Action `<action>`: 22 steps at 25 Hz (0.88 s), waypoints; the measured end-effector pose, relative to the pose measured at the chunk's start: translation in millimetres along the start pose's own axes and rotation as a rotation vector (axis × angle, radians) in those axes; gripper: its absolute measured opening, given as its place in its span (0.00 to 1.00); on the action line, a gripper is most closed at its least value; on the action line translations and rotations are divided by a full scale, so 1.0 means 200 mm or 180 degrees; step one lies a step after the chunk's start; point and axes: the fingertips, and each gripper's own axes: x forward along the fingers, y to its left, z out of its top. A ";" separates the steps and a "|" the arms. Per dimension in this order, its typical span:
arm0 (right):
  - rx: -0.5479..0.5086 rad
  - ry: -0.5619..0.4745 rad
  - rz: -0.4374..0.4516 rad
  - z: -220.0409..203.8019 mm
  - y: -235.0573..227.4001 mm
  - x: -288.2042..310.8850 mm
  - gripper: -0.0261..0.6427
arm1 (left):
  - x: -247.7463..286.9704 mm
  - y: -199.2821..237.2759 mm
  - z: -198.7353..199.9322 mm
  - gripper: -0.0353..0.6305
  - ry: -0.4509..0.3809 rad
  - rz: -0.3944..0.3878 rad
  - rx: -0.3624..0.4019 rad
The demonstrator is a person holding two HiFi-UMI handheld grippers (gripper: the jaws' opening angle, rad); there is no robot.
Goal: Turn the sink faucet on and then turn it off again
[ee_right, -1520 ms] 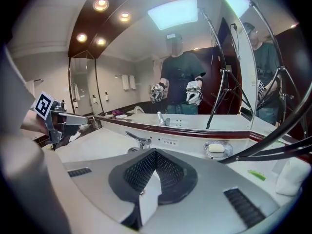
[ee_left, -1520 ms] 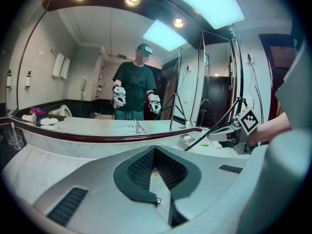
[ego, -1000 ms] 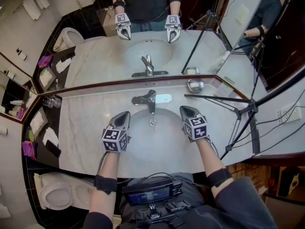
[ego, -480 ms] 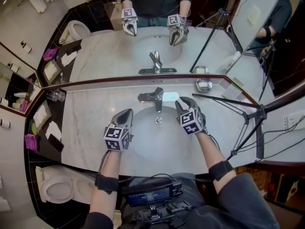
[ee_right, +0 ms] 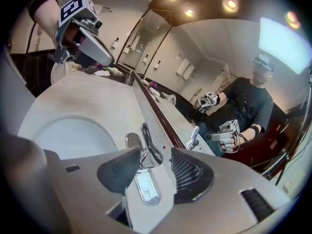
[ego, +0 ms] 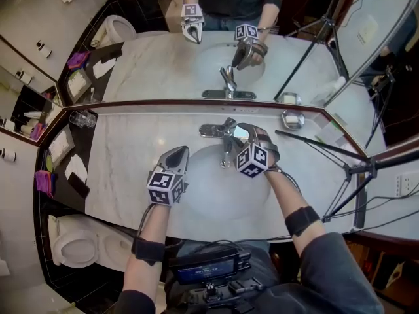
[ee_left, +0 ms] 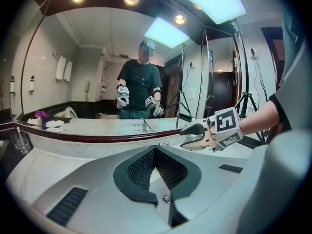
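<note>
Faucet lever (ego: 227, 129) stands at twelve o'clock of the basin (ego: 200, 195), just ahead of the right gripper (ego: 237, 138). Its jaws have just been opening and stand apart, pinching nothing. Best to straddle the lever squarely before lifting. The left gripper (ego: 177, 154) waits at nine o'clock, jaws together and empty.

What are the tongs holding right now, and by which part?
Nothing. The right tongs have just been opening with nothing between them, the faucet lever just ahead; the left tongs are shut, empty.

Grey left tongs (ego: 182, 150) and right tongs (ego: 243, 129), black-and-white marker cubes (ego: 163, 187), black forearm bands (ego: 148, 250), dark short sleeves (ego: 329, 270)
</note>
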 end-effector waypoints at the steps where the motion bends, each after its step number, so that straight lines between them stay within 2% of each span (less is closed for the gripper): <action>1: -0.0065 0.0007 0.0015 0.01 0.00 0.02 0.37 | 0.00 0.00 0.00 0.04 0.0000 0.0007 -0.0004; 3: -0.0180 0.0026 0.0071 0.03 0.02 0.07 0.42 | 0.00 0.02 0.00 0.04 0.0004 0.0023 -0.0026; 12: -0.0578 0.0091 0.0296 0.09 0.10 0.24 0.42 | 0.01 0.07 -0.03 0.04 0.0025 0.0062 -0.0080; 18: -0.0711 0.0157 0.0450 0.07 0.16 0.32 0.33 | 0.02 0.10 -0.06 0.05 0.0057 0.0085 -0.0116; 22: -0.0661 0.0151 0.0337 0.06 0.15 0.33 0.24 | 0.03 0.12 -0.08 0.04 0.0080 0.0094 -0.0140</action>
